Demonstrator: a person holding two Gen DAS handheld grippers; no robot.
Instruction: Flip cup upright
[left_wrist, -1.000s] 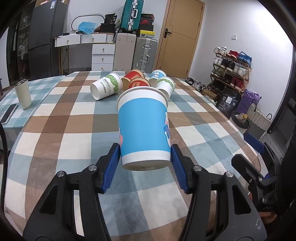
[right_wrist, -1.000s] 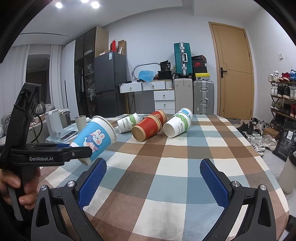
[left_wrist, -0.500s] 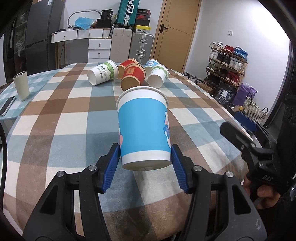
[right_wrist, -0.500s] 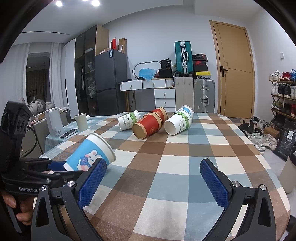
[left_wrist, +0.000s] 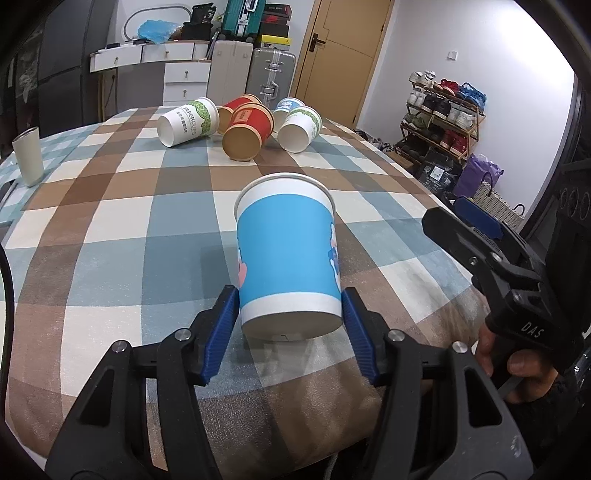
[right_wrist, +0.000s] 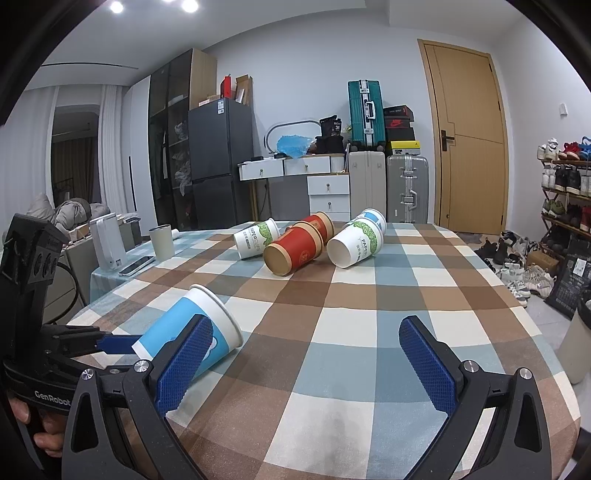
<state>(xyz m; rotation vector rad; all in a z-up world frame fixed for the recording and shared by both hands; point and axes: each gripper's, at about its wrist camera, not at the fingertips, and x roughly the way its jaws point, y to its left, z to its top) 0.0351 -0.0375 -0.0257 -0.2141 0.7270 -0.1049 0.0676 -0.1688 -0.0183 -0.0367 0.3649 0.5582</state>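
Checked tablecloth (left_wrist: 110, 221) – left tongs (left_wrist: 290, 332) low, clamping tilted blue cup (left_wrist: 288, 254); right tongs (right_wrist: 306, 358) wide, level.

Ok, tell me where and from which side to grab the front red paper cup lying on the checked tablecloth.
Grip the front red paper cup across its side wall, mid-length, coming down from above. It lies on its side with its open mouth toward the cameras and neighbouring cups close by, so the top is the clear way in. The open right tool is free.

The blue cup (left_wrist: 288, 254) has been lowered from mid-air to the tablecloth (right_wrist: 351, 332) by the left gripper (left_wrist: 288, 325), rim tilted forward
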